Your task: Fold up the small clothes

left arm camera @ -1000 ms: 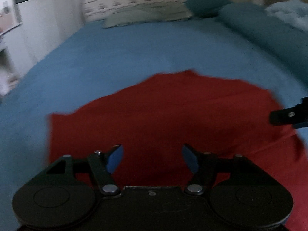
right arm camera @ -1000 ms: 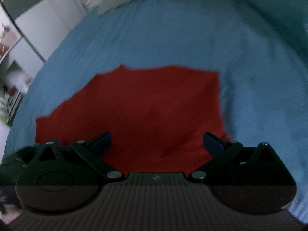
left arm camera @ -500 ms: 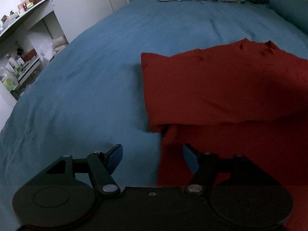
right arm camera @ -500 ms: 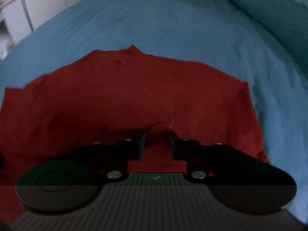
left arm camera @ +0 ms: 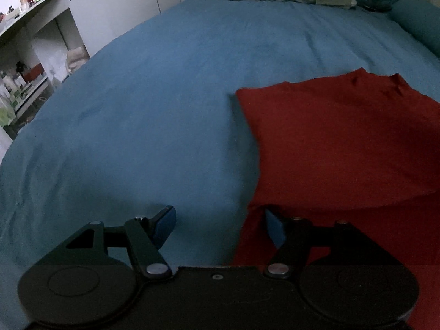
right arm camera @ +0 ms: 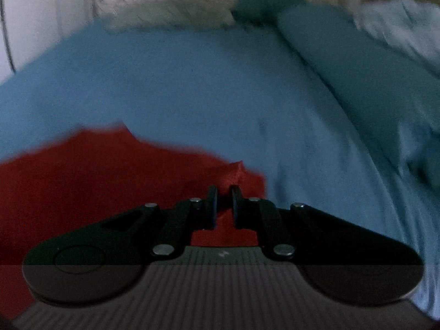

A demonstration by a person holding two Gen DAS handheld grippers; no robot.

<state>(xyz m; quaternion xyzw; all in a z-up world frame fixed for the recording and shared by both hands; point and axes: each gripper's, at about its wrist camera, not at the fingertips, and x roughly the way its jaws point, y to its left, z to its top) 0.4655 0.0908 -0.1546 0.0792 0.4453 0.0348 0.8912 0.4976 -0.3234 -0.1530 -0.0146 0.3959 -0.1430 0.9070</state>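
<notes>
Lying half-folded on the blue bed (left arm camera: 154, 115), the red garment (left arm camera: 343, 143) is pinched by the right gripper (right arm camera: 222, 206); the left gripper (left arm camera: 220, 228) gapes wide.

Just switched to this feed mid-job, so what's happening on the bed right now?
A person is folding a red garment on a blue bedspread with two handheld grippers. The right gripper is shut on a raised bunch of the cloth near its edge. The left gripper is open at the garment's left edge, holding nothing. One layer is already folded over.
</notes>
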